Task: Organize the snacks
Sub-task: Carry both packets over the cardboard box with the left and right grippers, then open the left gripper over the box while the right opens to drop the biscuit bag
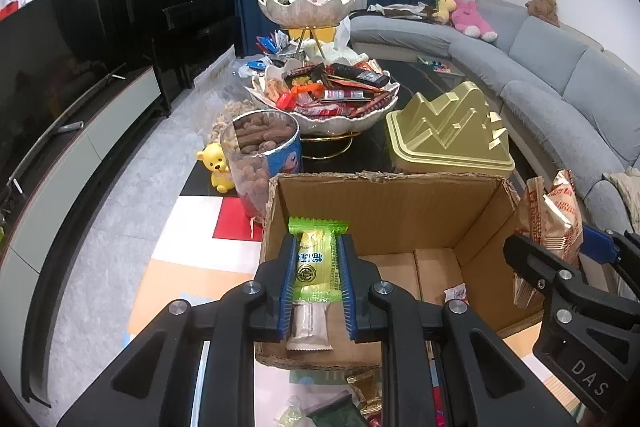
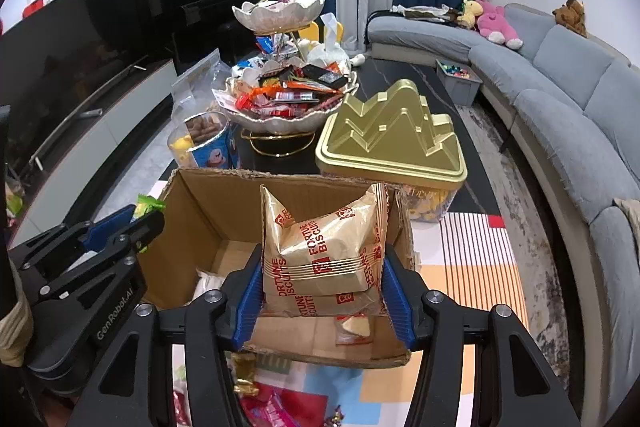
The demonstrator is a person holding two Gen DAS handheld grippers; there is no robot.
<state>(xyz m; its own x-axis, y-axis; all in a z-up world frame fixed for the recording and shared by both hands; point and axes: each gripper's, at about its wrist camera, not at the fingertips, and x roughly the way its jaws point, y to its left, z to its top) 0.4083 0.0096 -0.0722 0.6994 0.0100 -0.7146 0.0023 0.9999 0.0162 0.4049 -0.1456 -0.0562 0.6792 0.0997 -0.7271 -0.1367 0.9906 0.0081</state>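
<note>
Left gripper [image 1: 316,283]: pinched a green packet [image 1: 316,259] upright over the near-left part of the box [image 1: 384,203], probably poised to drop it in.
Right gripper [image 2: 323,291]: jaws had just widened a little, yet the pads looked pressed on a gold biscuit bag [image 2: 324,247], which sat upright between them above the box's right half.
Box: open cardboard, floor mostly bare; a few small wrappers lay inside.
Why there: likely the box was collecting loose snacks.
Surface: a coloured mat [image 1: 200,219], scattered sweets near its front edge.
Room: bowl stand [image 1: 320,107], gold tin [image 1: 448,131], jar [image 1: 260,155] on a dark table; grey sofa [image 1: 560,67], blue curtains behind.
</note>
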